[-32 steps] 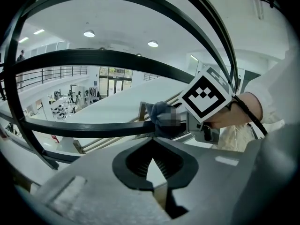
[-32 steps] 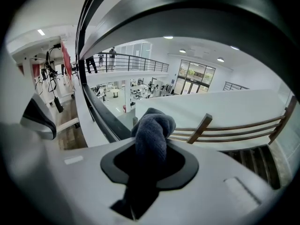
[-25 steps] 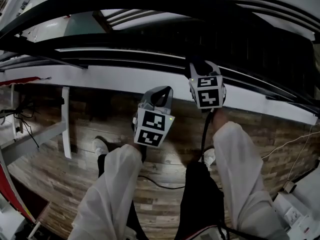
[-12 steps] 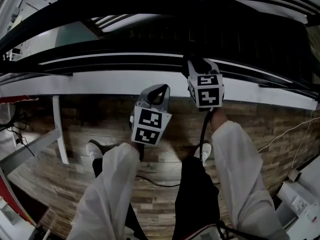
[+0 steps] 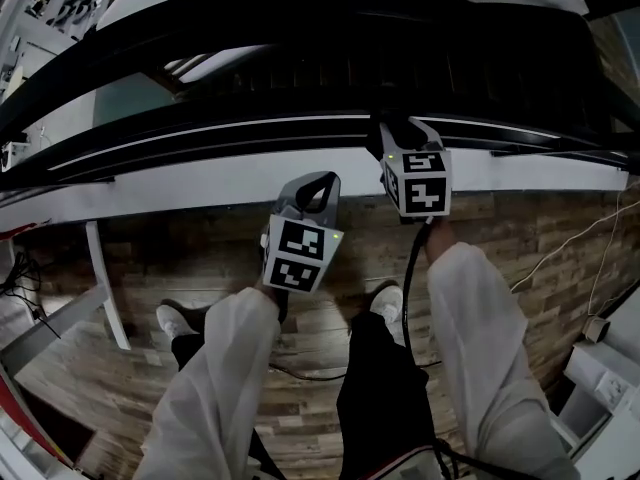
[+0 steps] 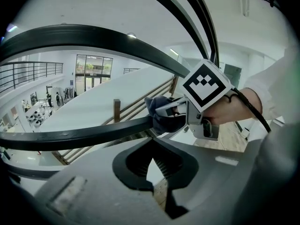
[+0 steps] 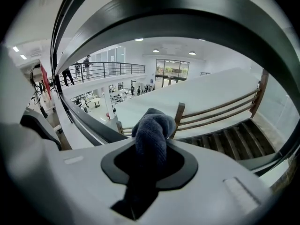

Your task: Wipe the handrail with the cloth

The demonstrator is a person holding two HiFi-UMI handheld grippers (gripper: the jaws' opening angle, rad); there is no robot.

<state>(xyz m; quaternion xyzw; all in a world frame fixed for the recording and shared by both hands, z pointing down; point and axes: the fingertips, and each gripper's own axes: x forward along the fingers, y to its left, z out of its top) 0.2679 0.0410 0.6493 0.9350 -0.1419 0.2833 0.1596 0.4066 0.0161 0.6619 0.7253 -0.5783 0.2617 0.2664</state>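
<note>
A black handrail [image 5: 200,134] runs across the head view, with a wider black rail [image 5: 250,28] above it. My right gripper [image 5: 396,131] reaches up to the lower rail and is shut on a dark blue cloth [image 7: 152,128]. In the left gripper view the cloth [image 6: 164,115] is pressed against the thin black rail [image 6: 70,136], with the right gripper [image 6: 177,108] behind it. My left gripper [image 5: 318,184] hangs lower and to the left, below the rail. Its jaws [image 6: 151,140] meet at the tips with nothing between them.
Wood-plank floor [image 5: 500,243] lies below, with the person's legs and shoes over it. A white post [image 5: 103,288] stands at the left. Cables [image 5: 560,258] and a white box [image 5: 600,388] are at the right. Dark stairs [image 5: 430,73] drop away beyond the rails.
The white post and floor have drifted left in the head view, and the person's feet have shifted right. The right gripper stays on the rail with the cloth; the left stays below it.
</note>
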